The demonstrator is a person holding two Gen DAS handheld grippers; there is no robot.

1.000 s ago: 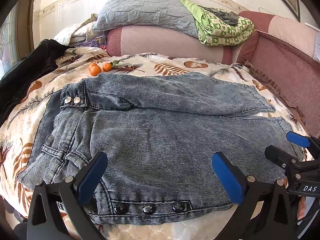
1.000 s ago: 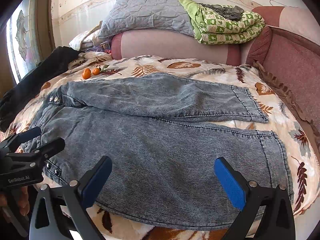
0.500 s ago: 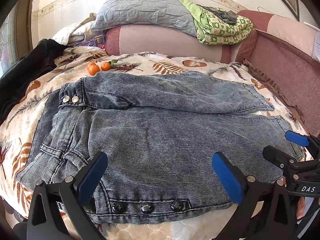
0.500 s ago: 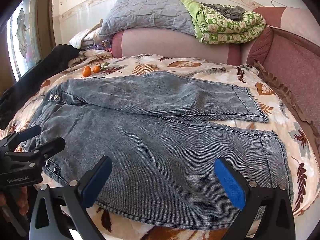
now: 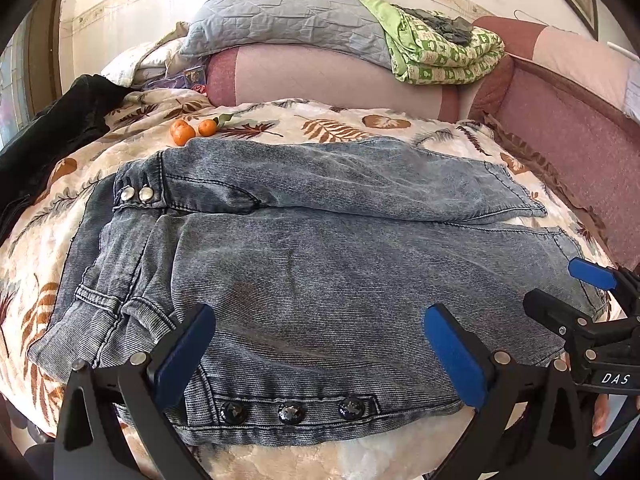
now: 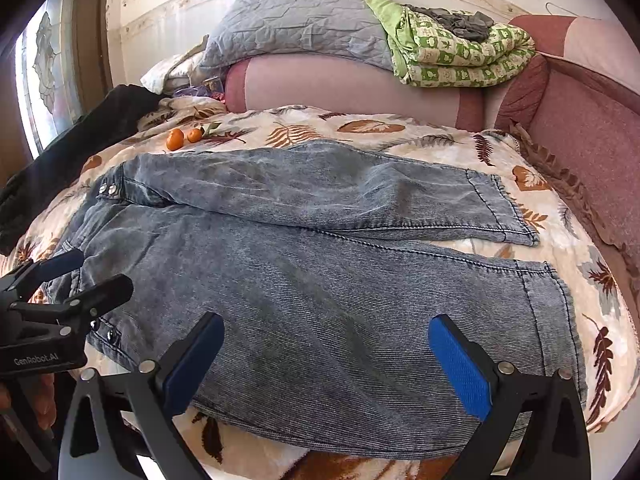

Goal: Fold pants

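Observation:
Blue-grey denim pants [image 5: 320, 264] lie flat on the leaf-print bed, waistband to the left, both legs running right, the far leg [image 6: 320, 192] slightly apart from the near one [image 6: 340, 312]. My left gripper [image 5: 320, 354] is open over the near waistband with its three dark buttons [image 5: 291, 413]. My right gripper [image 6: 326, 362] is open over the near leg's front edge. Each gripper shows in the other's view: the right gripper at the right edge [image 5: 576, 296], the left gripper at the left edge [image 6: 72, 276]. Neither touches the denim.
Two oranges [image 5: 192, 132] lie beyond the waistband. A black garment [image 5: 48, 144] is heaped at far left. A grey pillow [image 5: 288, 16] and a green blanket [image 5: 444, 56] rest on the pink headboard; a maroon padded side [image 5: 572, 136] bounds the right.
Both grippers have drifted slightly; the pants sit a little lower in the right view and a little higher in the left view. Both grippers stay open, nothing taken hold of.

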